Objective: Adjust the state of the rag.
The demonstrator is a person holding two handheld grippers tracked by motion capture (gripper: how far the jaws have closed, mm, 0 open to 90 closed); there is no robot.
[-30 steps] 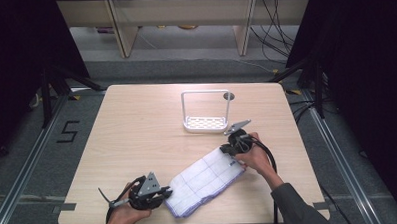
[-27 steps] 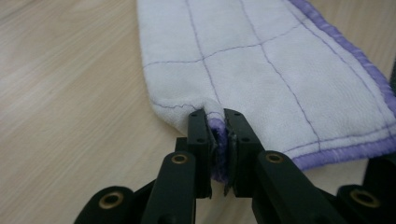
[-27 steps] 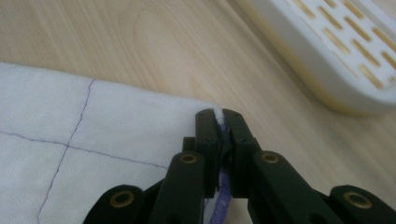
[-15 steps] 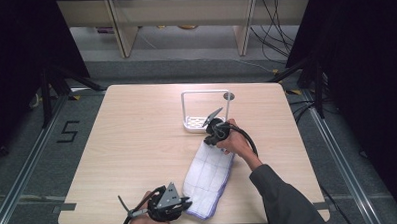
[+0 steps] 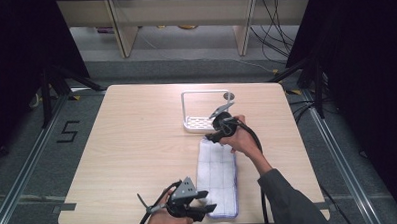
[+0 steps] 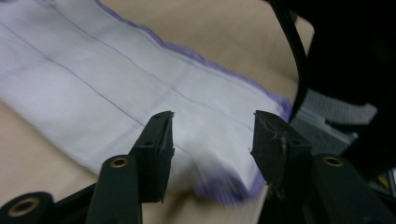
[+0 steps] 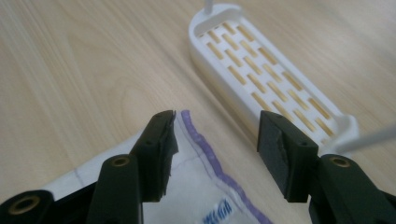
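- Lying flat as a long folded strip, the white cloth (image 5: 217, 177) is stretching from the table's near edge toward the white rack (image 5: 207, 122), its far end just short of the rack's base.
- Letting go looks like the step in hand: the left gripper (image 5: 204, 204) at the near end and the right gripper (image 5: 213, 138) at the far end have both just been opening their jaws, now spread with nothing pinched.
- Judging ahead, another fold is calling for fresh grips on the cloth's corners.
- Working room is lying open leftward across the bare table (image 5: 132, 139); the near edge and the rack are crowding both ends.
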